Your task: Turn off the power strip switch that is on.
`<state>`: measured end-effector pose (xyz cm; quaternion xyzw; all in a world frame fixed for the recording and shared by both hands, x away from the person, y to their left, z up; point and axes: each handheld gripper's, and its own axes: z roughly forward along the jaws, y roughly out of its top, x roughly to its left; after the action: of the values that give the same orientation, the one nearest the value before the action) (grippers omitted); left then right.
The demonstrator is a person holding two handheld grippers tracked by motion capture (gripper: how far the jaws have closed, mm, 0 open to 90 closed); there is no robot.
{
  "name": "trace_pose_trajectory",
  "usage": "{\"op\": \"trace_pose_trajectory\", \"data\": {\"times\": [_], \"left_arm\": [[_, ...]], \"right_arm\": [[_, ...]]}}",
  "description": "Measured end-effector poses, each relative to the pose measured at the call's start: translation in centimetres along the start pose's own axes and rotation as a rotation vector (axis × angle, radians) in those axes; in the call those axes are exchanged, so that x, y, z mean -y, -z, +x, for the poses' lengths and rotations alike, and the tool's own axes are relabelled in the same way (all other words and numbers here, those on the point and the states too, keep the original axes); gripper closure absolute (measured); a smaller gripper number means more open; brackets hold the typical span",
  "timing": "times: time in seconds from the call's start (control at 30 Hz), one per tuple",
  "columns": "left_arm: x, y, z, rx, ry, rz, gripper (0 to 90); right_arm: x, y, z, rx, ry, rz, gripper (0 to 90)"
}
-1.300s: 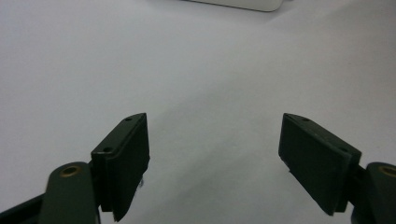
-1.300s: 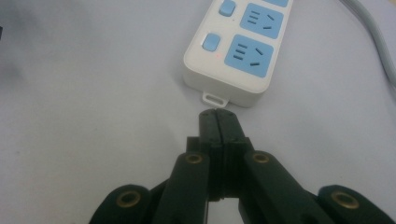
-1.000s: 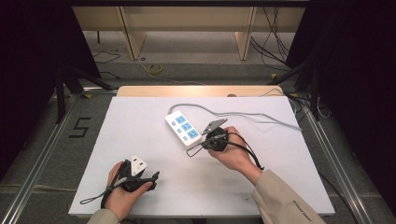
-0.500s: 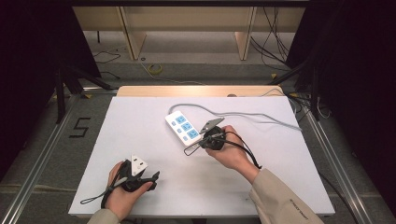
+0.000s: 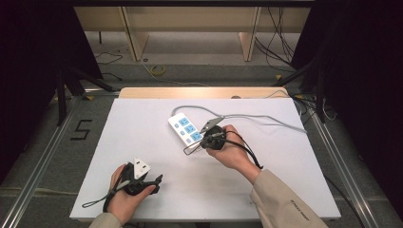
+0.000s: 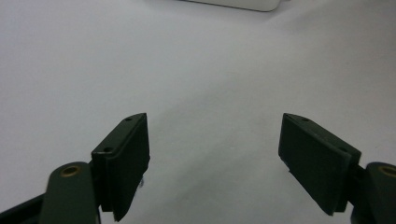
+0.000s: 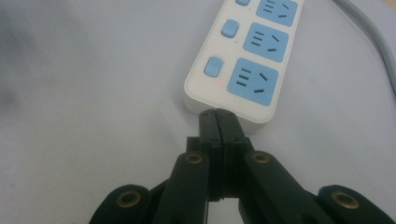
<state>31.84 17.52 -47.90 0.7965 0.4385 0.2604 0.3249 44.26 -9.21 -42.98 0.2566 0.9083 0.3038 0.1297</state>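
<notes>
A white power strip (image 5: 186,128) with three blue sockets and blue switches lies slanted in the middle of the white table (image 5: 142,123). Its grey cable (image 5: 266,118) runs off to the right. My right gripper (image 5: 200,144) is shut, and its tips touch or nearly touch the strip's near end. In the right gripper view the shut jaws (image 7: 218,114) meet just below the power strip (image 7: 243,56), with nothing between them. My left gripper (image 5: 154,183) rests near the front left of the table. In the left gripper view it (image 6: 215,154) is open over bare tabletop.
The cable (image 7: 373,37) curves past the strip's right side. A white edge (image 6: 233,3) shows at the top of the left gripper view. Beyond the table's far edge stand wooden shelves (image 5: 190,28), with loose cables on the floor. Metal rails (image 5: 43,156) flank the table.
My right gripper has edged slightly left, toward the strip's near end. The left gripper has not moved.
</notes>
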Motion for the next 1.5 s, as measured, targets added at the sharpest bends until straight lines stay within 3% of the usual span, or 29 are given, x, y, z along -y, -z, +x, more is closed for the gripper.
{"op": "trace_pose_trajectory", "data": {"times": [0.7,1.5], "left_arm": [[0.0,0.0,0.0,0.002,0.001,-0.001,24.6],[0.0,-0.1,0.0,0.005,-0.004,0.002,24.6]], "right_arm": [[-1.1,-0.9,0.2,-0.005,0.018,0.012,90.0],[-1.5,-1.9,-0.1,0.003,-0.001,0.035,90.0]]}}
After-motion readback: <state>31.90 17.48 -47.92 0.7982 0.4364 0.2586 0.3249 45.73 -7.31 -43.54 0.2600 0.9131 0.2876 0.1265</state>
